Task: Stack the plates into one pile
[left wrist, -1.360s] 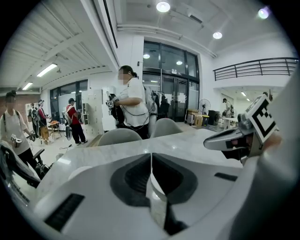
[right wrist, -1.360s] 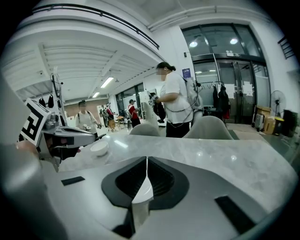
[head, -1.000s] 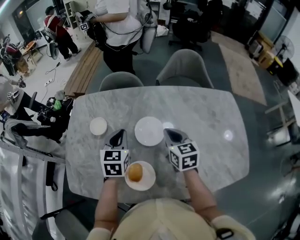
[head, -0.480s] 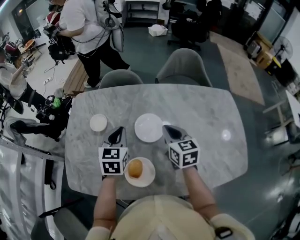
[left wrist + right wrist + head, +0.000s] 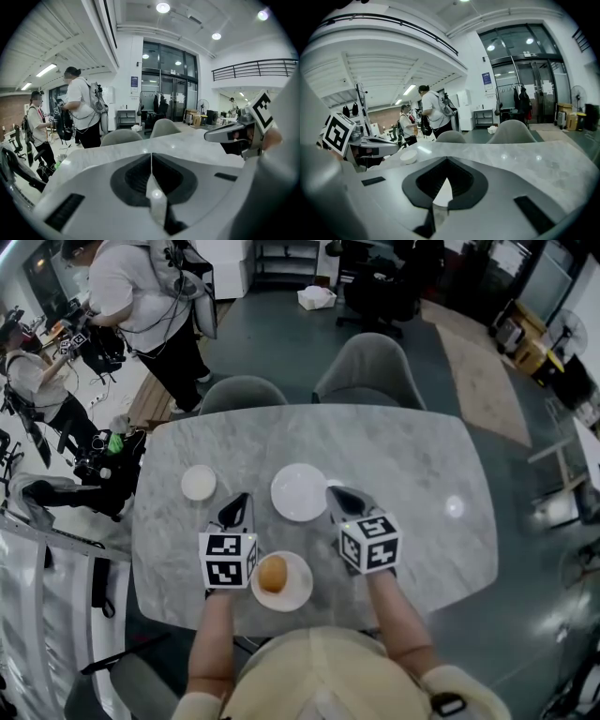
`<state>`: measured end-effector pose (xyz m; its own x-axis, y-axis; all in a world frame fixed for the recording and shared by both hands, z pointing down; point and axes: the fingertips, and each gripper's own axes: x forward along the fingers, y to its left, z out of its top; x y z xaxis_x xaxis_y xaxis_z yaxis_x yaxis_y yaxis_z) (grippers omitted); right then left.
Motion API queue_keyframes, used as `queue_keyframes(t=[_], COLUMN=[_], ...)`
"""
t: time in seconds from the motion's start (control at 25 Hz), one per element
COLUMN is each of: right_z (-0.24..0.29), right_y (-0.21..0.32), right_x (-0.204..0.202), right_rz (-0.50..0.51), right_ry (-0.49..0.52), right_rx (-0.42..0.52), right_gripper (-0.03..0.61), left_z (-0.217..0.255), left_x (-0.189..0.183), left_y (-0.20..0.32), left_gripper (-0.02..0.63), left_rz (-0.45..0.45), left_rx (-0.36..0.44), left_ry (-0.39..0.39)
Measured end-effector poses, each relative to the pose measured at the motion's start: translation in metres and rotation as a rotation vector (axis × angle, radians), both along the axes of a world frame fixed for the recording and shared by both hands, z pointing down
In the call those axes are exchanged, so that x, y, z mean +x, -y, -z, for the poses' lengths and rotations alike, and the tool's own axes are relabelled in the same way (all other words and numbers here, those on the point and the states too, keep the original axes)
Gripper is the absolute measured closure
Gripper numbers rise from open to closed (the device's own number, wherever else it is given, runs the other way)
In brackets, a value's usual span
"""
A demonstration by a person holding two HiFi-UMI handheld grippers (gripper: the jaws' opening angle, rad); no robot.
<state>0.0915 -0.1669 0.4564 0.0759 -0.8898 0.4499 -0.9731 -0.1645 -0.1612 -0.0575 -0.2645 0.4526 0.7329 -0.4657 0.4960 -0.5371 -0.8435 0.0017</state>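
Jaws together and empty on our left gripper (image 5: 238, 502) and right gripper (image 5: 339, 497), middle plate (image 5: 299, 491) between them, small plate (image 5: 198, 482) further left, bun (image 5: 273, 573) on near plate (image 5: 298, 592)

Left gripper (image 5: 151, 158), jaws pressed together, facing across the marble table (image 5: 192, 144). Right gripper (image 5: 219, 135) at right; grey chairs (image 5: 164, 127) beyond.

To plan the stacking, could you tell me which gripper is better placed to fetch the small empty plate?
Left, I'd judge. The left gripper, shut and empty, lies close beside the small plate; the right gripper, also shut, sits beyond the larger empty plate.
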Motion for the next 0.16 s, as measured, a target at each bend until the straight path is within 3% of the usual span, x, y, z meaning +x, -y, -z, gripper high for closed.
queue_keyframes(t=[0.16], right_z=[0.0005], right_y=[-0.0011], right_x=[0.0024], right_rz=[-0.005], right_ry=[0.0], right_rx=[0.001], right_gripper=[0.575], left_z=[-0.0004], left_x=[0.0018], left_y=[-0.0013], left_gripper=[0.604], left_rz=[-0.002], left_rx=[0.0], left_ry=[0.004])
